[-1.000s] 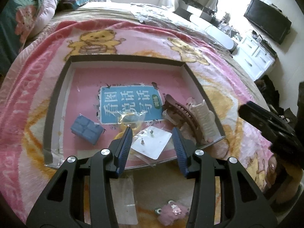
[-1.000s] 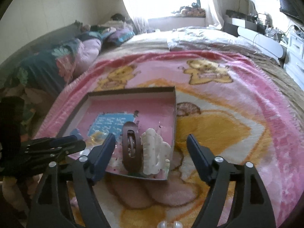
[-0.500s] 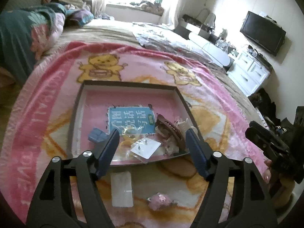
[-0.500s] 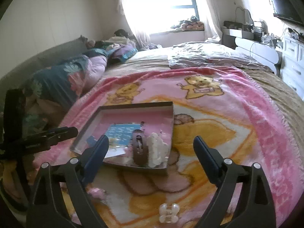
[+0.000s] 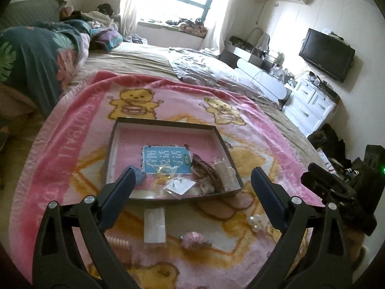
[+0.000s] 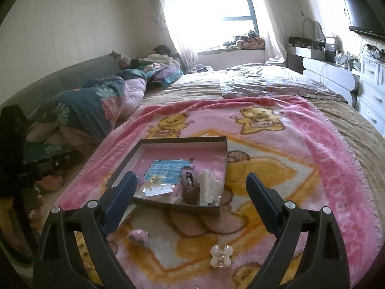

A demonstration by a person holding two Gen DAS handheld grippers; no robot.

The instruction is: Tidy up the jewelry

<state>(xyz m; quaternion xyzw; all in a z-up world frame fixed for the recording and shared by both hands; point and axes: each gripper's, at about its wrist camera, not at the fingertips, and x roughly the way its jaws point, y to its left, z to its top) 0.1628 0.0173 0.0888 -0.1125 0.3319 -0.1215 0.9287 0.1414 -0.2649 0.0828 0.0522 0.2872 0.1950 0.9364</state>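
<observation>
**Pink blanket: both grippers empty, loose pieces still outside tray**

Left gripper (image 5: 191, 187) jaws have just been opening, now wide apart, nothing between. Right gripper (image 6: 190, 191) jaws spread wide too, empty. Lower frame, on the blanket (image 5: 72, 144): white packet (image 5: 154, 225), pink clip (image 5: 192, 238), pearl clip (image 6: 220, 255), all apparently waiting to be picked up. Mid-frame: tray (image 5: 166, 123) with brown claw (image 5: 207, 171), white claw (image 5: 225, 172) and earring card (image 5: 179, 186) bunched at its near edge, probably dropped at easiest reach.
</observation>
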